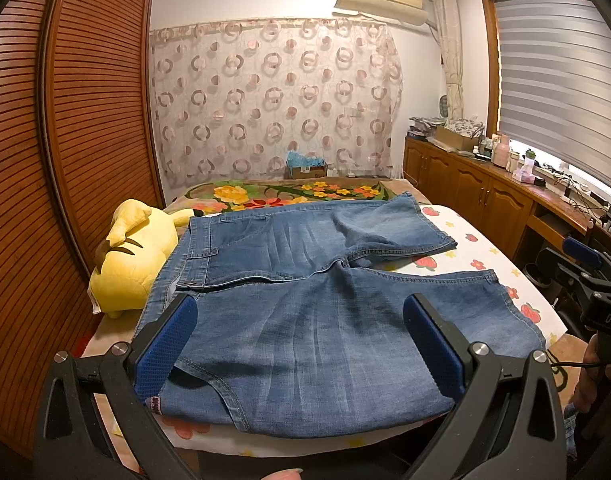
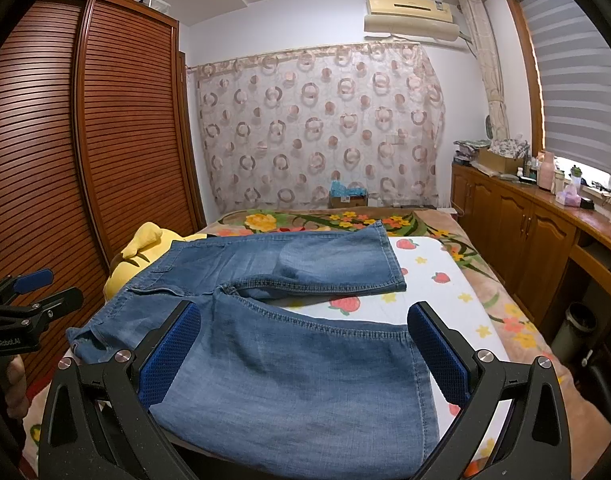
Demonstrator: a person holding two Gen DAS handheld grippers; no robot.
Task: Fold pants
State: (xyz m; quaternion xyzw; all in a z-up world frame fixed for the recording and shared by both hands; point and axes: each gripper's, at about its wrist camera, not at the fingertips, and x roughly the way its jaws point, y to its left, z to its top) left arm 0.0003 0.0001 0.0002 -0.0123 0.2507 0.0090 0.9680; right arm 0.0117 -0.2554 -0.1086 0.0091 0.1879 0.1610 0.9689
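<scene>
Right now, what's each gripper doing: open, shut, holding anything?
Left gripper: open, empty, hovering above the denim shorts.
Right gripper: open, empty, above the near leg of the shorts.

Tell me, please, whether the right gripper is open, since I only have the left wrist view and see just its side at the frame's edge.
Observer: Yes, the right gripper is wide open. Its blue pads sit apart above the near leg of the pants and grip nothing.
Operator: Where does that leg's hem lie?
Observer: The hem runs just inside the right-hand pad, so most of the leg's width falls between the fingers.
Operator: My view cuts off the wardrobe's top. Is anything up there?
Observer: A clear box sits on top of the wardrobe.
</scene>
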